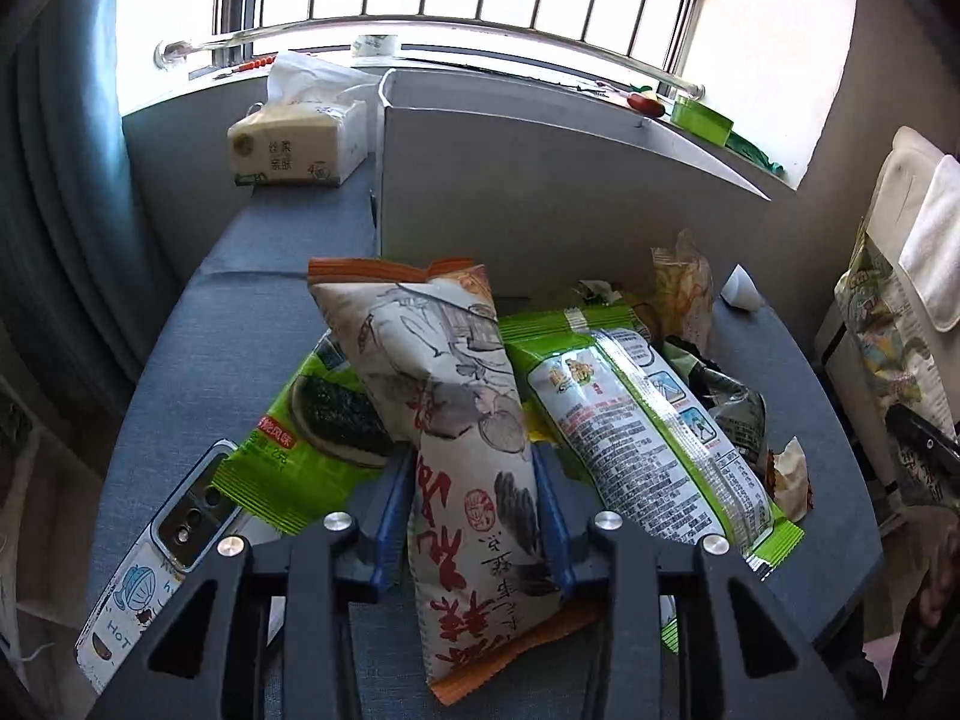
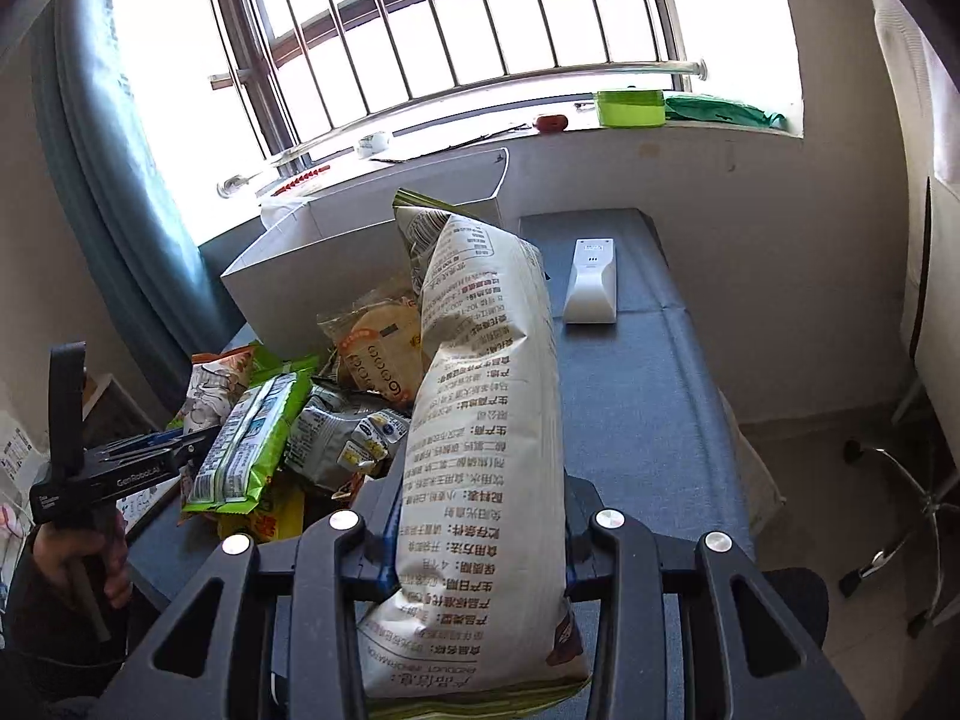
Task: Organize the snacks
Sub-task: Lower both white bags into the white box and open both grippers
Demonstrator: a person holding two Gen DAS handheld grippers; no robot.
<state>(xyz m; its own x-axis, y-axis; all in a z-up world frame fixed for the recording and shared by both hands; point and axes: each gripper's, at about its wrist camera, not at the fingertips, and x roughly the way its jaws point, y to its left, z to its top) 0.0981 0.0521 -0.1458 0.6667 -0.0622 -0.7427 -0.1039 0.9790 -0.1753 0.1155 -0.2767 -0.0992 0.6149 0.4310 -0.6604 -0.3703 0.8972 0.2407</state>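
With the left gripper squeezing the drawn-on bag over the snack pile and the right gripper squeezing the tall white bag, lift both gently (bags pop) into the white box behind.

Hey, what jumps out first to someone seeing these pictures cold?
Each hand-held gripper clamps a snack bag: the left hand-held gripper grips an ink-painting bag, the right hand-held gripper a tall text-covered bag. Behind lie a snack pile and a white box below the barred window.
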